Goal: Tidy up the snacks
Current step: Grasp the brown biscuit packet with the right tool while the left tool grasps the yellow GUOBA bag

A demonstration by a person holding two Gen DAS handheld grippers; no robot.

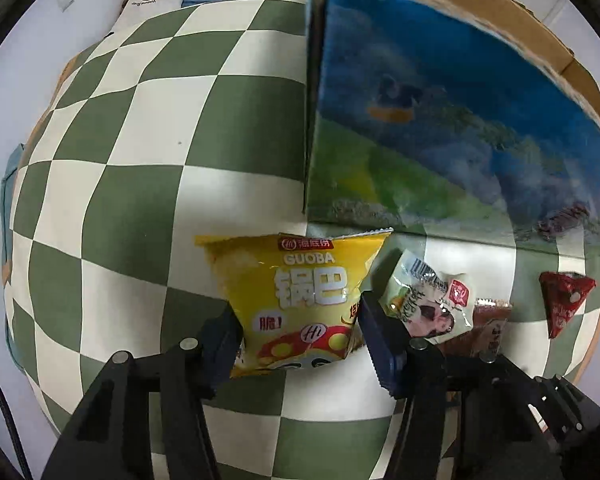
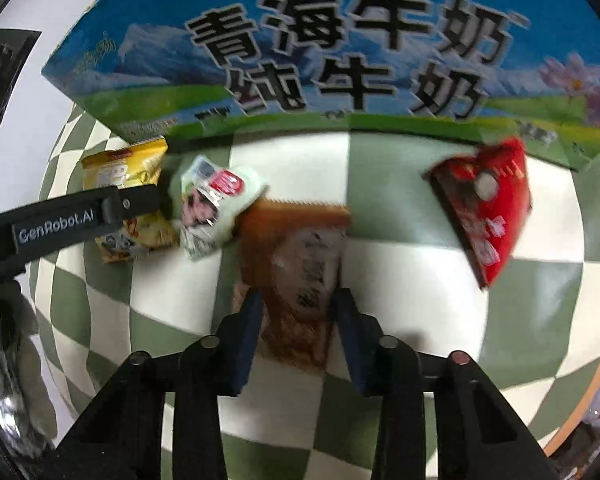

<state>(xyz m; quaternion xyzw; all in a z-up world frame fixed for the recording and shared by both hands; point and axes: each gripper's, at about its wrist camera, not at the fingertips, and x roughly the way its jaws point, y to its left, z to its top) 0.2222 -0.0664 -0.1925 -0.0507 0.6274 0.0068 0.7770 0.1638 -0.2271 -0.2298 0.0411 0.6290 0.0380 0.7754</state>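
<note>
Beside the milk carton, left claw grips the yellow bag; right claw clamps the brown packet.

Left wrist cam sits low over the checkered cloth, looking forward at the milk carton corner, close range. Right wrist cam faces the carton's printed front, equally near. Both share the yellow snack bag, white packet, and red packet.
</note>
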